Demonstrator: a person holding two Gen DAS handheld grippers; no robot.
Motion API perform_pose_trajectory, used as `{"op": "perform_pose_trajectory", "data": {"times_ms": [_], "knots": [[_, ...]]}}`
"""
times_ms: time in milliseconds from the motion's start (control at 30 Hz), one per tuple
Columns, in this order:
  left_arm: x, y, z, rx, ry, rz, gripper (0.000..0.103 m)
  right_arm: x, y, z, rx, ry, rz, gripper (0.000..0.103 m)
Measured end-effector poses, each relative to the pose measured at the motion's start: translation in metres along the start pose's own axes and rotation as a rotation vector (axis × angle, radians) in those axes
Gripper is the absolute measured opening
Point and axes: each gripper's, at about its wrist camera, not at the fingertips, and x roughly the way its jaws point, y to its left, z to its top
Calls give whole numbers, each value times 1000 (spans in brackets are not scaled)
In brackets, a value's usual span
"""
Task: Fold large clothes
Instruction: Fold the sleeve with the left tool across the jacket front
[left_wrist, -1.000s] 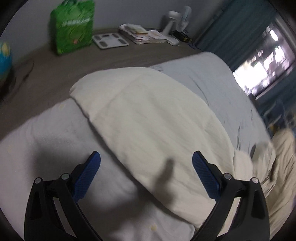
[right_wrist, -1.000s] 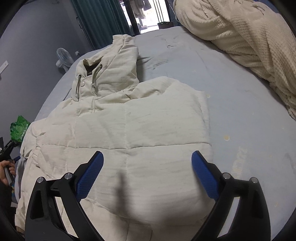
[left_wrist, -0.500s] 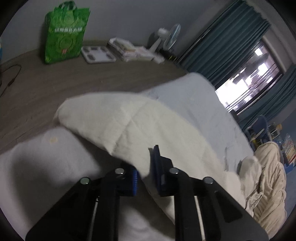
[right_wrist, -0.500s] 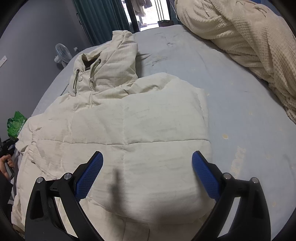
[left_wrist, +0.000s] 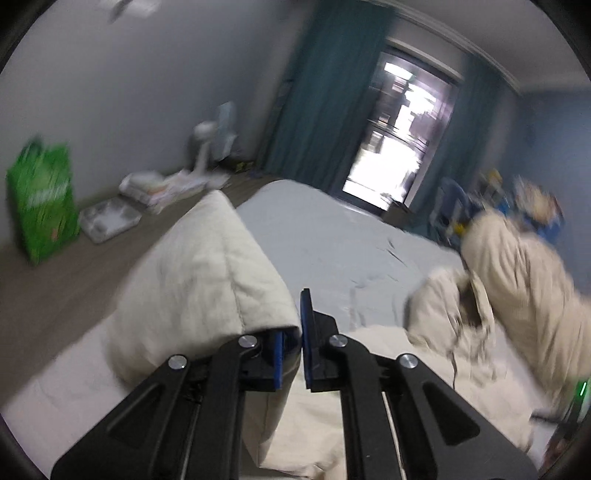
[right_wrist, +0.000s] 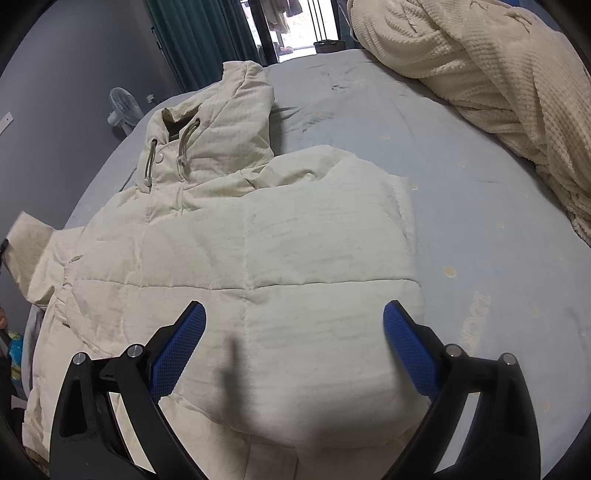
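Note:
A cream padded hooded jacket (right_wrist: 258, 258) lies flat on the bed, hood (right_wrist: 218, 122) toward the window. My right gripper (right_wrist: 293, 332) is open and empty, hovering over the jacket's lower body. My left gripper (left_wrist: 293, 350) is shut on the jacket's sleeve (left_wrist: 199, 273) and holds it lifted off the bed; the raised sleeve end also shows at the left edge of the right wrist view (right_wrist: 27, 240). The hood shows blurred in the left wrist view (left_wrist: 447, 310).
The bed has a light grey-blue sheet (right_wrist: 480, 221). A heaped cream knit blanket (right_wrist: 498, 74) lies at the bed's far right. Beside the bed are wooden floor, a green bag (left_wrist: 40, 199), a scale (left_wrist: 109, 219), stacked papers and a fan (left_wrist: 212, 144).
My left gripper closed on the jacket sleeve and has lifted it up, swinging toward the jacket body. My right gripper stayed open over the jacket's lower part.

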Motion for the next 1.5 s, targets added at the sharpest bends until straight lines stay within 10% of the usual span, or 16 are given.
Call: {"op": "perform_pose_trajectory", "data": {"times_ms": [433, 867, 967, 1100, 1500], "knots": [[-35, -165, -42, 301, 8, -218, 5, 2, -2, -1, 13, 7, -12, 93], [28, -275, -175, 586, 359, -305, 5, -2, -5, 0, 28, -1, 4, 93], [35, -280, -194, 633, 395, -280, 29, -2, -5, -1, 26, 0, 6, 93], [25, -283, -203, 648, 401, -315, 64, -2, -5, 0, 22, -1, 7, 93], [2, -240, -167, 352, 446, -366, 67, 1, 1, -1, -1, 4, 3, 93]]}}
